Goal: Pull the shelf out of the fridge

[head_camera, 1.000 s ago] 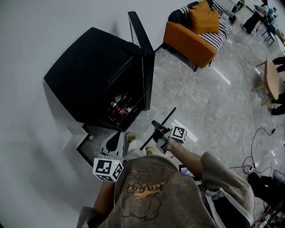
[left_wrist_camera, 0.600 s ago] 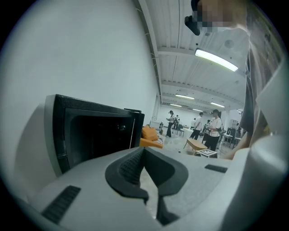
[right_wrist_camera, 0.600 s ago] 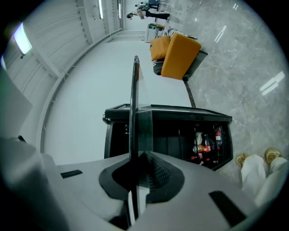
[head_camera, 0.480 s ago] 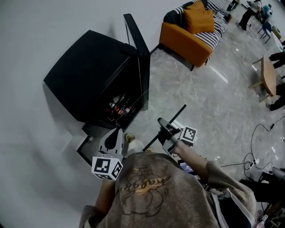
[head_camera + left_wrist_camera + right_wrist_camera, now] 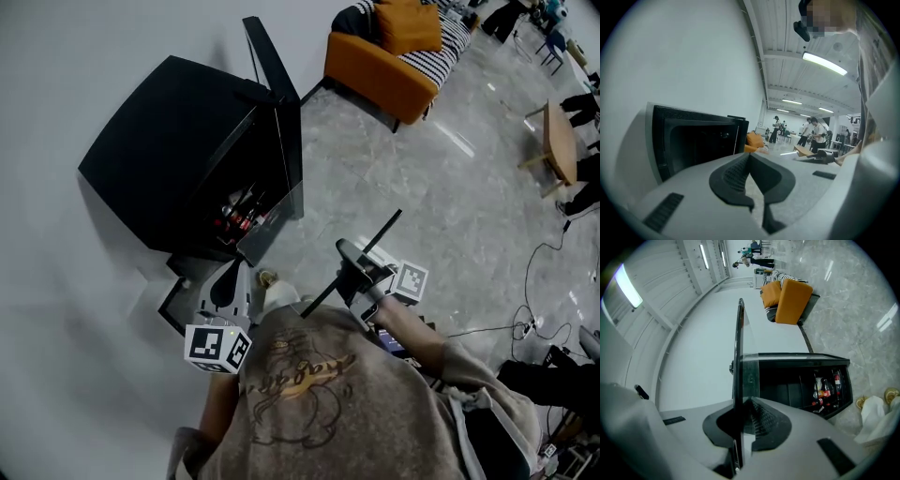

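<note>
The fridge (image 5: pixel 178 150) stands against the white wall, with its door (image 5: pixel 289 150) swung open on its right side. Low in the interior you find a small cluster of bottles (image 5: pixel 239 217), some with red labels. The rest of the cavity is too dark to read. Just in front of the fridge, your left gripper (image 5: pixel 232 279) points toward the opening with its jaws together and nothing between them. To the right of the fridge, fully clear of the opening, your right gripper (image 5: pixel 354 267) is clamped on the shelf (image 5: pixel 380 232). The shelf is a thin, dark-edged pane seen edge-on, and its free end slants away from you. Further right of the fridge, along the same wall, an orange sofa (image 5: pixel 375 61) carries an orange cushion (image 5: pixel 408 23).
</note>
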`<state>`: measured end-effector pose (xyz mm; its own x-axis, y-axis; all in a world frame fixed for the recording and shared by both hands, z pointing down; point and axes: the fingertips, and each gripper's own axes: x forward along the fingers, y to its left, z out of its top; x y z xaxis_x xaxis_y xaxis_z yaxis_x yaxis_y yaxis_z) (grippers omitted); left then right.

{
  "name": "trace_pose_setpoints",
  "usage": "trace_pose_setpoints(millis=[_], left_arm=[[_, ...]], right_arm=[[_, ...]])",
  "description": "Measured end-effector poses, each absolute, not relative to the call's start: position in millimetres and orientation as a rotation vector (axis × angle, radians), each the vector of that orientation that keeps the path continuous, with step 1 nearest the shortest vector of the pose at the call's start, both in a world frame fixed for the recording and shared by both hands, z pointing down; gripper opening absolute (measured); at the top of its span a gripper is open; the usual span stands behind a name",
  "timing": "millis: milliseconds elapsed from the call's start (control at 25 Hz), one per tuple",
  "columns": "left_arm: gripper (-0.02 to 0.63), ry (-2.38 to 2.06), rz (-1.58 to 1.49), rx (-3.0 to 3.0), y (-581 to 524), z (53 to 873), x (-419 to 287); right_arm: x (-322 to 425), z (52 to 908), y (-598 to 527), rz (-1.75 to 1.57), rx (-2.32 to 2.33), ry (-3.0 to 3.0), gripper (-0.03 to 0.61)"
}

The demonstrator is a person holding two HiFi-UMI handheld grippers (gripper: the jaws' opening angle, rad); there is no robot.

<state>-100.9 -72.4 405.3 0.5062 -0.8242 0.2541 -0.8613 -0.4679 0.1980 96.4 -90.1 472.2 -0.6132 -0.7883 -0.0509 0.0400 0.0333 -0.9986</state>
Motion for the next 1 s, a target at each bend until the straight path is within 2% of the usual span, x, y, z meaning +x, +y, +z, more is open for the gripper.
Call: trace_pose_setpoints(millis=[480,1000], left_arm=[[0.005,-1.432,0.166,2.44,-73.7,402.3,-97.8],[0.005,-1.437,0.173,2.41,-65.0,410.2,-107.2]], right_arm=[[117.7,432.0,-85.7,-1.558,-0.705,1.699,0.031],[118.1,435.5,-83.5,-1.548,-0.666,1.707,0.031]])
